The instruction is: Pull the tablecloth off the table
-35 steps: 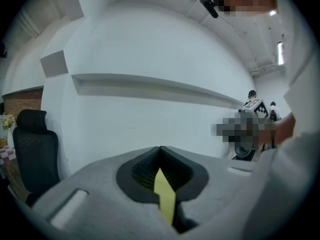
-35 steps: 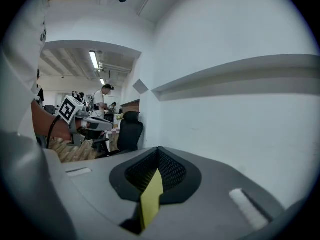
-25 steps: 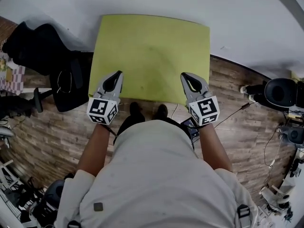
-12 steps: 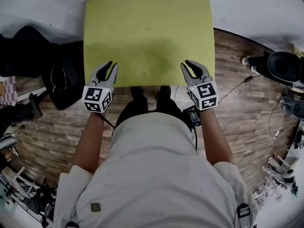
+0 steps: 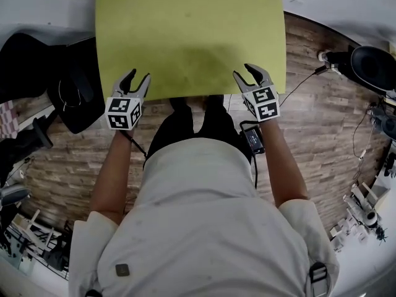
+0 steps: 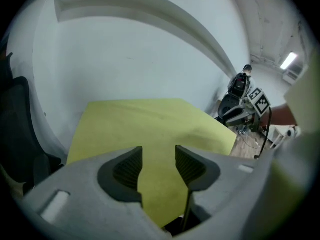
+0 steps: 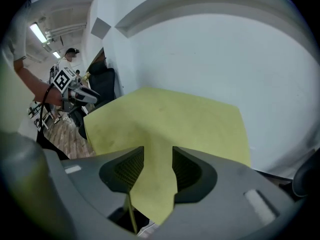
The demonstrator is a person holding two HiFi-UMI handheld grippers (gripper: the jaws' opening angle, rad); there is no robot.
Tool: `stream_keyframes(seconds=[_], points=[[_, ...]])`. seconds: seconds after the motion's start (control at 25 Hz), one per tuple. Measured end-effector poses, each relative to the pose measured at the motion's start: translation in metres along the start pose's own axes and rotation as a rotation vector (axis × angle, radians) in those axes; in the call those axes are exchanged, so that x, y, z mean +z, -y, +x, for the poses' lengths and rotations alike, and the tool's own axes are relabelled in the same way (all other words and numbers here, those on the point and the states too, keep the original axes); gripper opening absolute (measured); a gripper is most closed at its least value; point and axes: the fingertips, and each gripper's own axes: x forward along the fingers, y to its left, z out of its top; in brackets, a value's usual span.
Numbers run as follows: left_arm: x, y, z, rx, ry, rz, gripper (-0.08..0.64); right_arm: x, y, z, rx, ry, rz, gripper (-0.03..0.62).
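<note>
The yellow-green tablecloth lies spread flat over the table. My left gripper is at its near edge close to the left corner. My right gripper is at the near edge close to the right corner. Both sets of jaws are opening. In the left gripper view the cloth shows through the gap of the left gripper, and the pads stand clear of it. In the right gripper view the cloth's edge runs between the jaws of the right gripper, also untouched.
A black office chair stands on the wooden floor left of the table. Black equipment and a cable lie at the right. A white wall rises behind the table. My legs are against the table's near side.
Both grippers drew back from over the cloth to its near edge and spread apart. Their jaws went from shut to open. The cloth now fills more of the head view.
</note>
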Motion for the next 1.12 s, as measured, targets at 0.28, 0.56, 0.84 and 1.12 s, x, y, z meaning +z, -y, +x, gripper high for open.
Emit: stream_keyframes(seconds=[0.28, 0.56, 0.84, 1.12], points=[[-0.041, -0.019, 0.031, 0.035, -0.093, -0.025, 0.236, -0.043, 0.005, 0.044, 0.012, -0.120, 0.007, 0.249], [-0.074, -0.024, 0.051, 0.049, -0.190, -0.046, 0.281, -0.075, 0.003, 0.064, 0.017, -0.226, -0.016, 0.277], [-0.105, -0.033, 0.062, 0.128, -0.282, -0.056, 0.301, -0.087, 0.001, 0.071, 0.006, -0.280, -0.023, 0.296], [-0.104, -0.033, 0.063, 0.166, -0.273, -0.047, 0.284, -0.086, 0.000, 0.071, 0.015, -0.284, -0.038, 0.269]])
